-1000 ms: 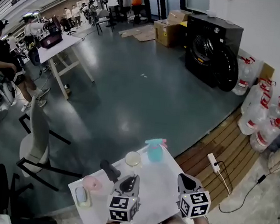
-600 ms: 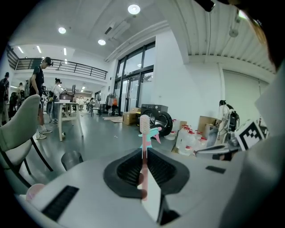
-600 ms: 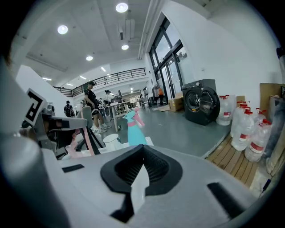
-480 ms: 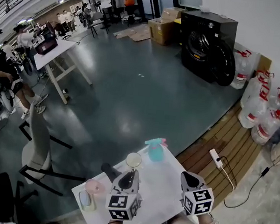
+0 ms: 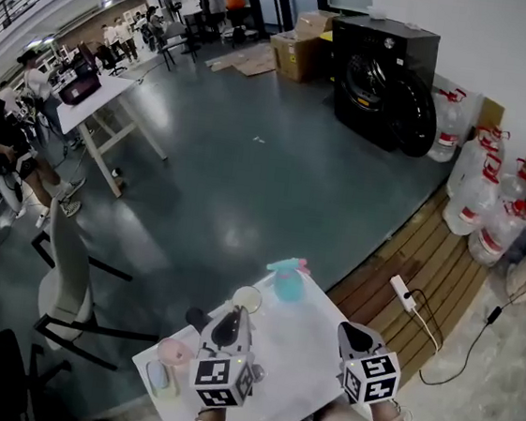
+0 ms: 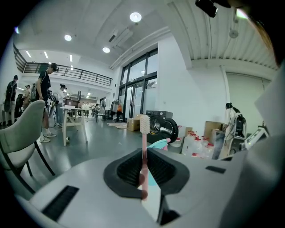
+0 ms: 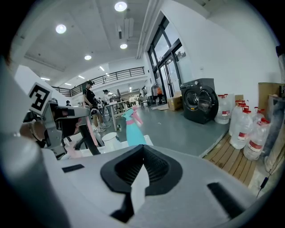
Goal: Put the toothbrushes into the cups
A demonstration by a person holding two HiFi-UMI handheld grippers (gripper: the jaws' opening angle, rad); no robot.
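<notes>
A pink toothbrush (image 6: 143, 133) stands upright with its bristles on top, and my left gripper (image 6: 143, 156) is shut on its handle. In the head view the left gripper (image 5: 226, 328) hovers over the small white table (image 5: 299, 346), between a pale cup (image 5: 246, 298) and a pink cup (image 5: 174, 351). My right gripper (image 5: 357, 338) hangs over the table's right edge, and its jaws (image 7: 142, 153) are shut with nothing between them. The right gripper view shows the pale cup (image 7: 109, 138), the pink cup (image 7: 73, 152) and the held toothbrush (image 7: 90, 130) off to the left.
A teal spray bottle (image 5: 283, 281) stands at the table's far corner. A dark object (image 5: 196, 318) and a small flat item (image 5: 159, 377) lie on the table's left side. A chair (image 5: 62, 276) stands left; wooden decking with a power strip (image 5: 402, 294) lies right.
My left gripper has shifted a little to the left with the pink toothbrush, away from the pale cup. The right gripper has hardly moved.
</notes>
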